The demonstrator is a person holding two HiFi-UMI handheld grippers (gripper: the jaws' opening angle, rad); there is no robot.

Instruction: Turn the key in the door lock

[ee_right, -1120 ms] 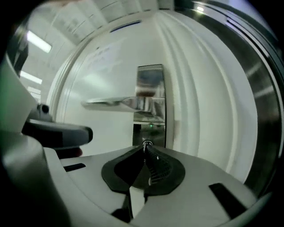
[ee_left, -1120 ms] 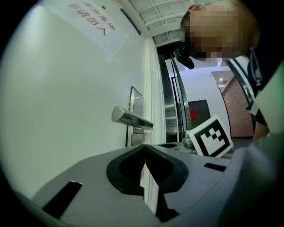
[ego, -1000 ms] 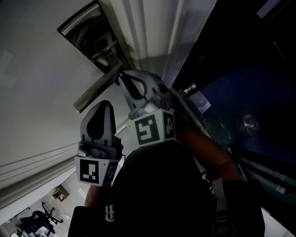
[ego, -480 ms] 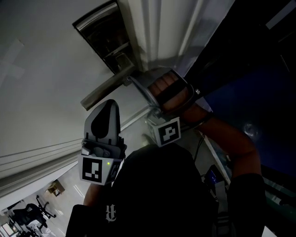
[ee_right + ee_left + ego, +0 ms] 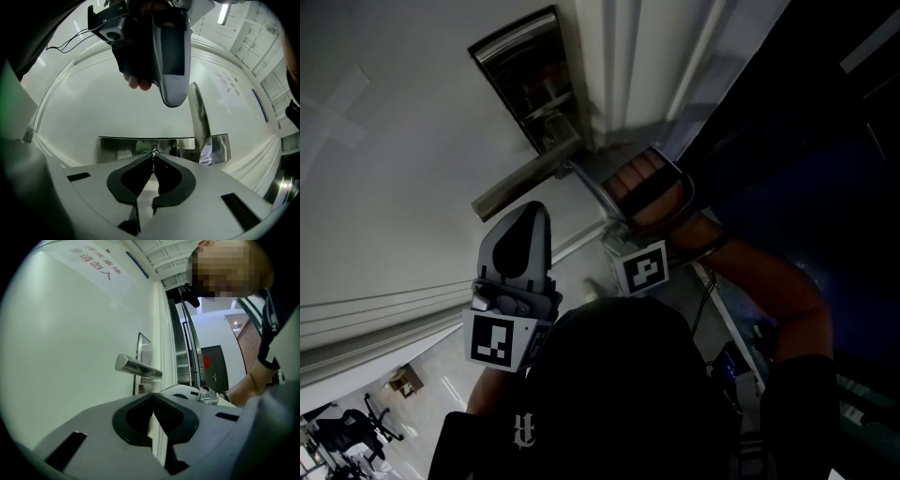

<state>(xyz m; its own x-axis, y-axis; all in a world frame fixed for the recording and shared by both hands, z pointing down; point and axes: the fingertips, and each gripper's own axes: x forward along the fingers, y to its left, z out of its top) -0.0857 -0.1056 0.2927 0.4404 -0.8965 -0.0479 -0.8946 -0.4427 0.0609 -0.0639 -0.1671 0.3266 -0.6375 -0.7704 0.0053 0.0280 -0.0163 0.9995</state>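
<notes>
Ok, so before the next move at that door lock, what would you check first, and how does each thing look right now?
1. Grip of the right gripper on the key: ok, its jaws are closed on a small metal piece at their tips.
2. Seating of the key in the lock plate: cannot tell, the tips cover the keyhole.
3. Clearance between the door handle and the right gripper: ok, the lever stands off to one side.
4. Position of the left gripper: ok, it is shut, empty and short of the door handle.
5. How far the key is turned: cannot tell.
</notes>
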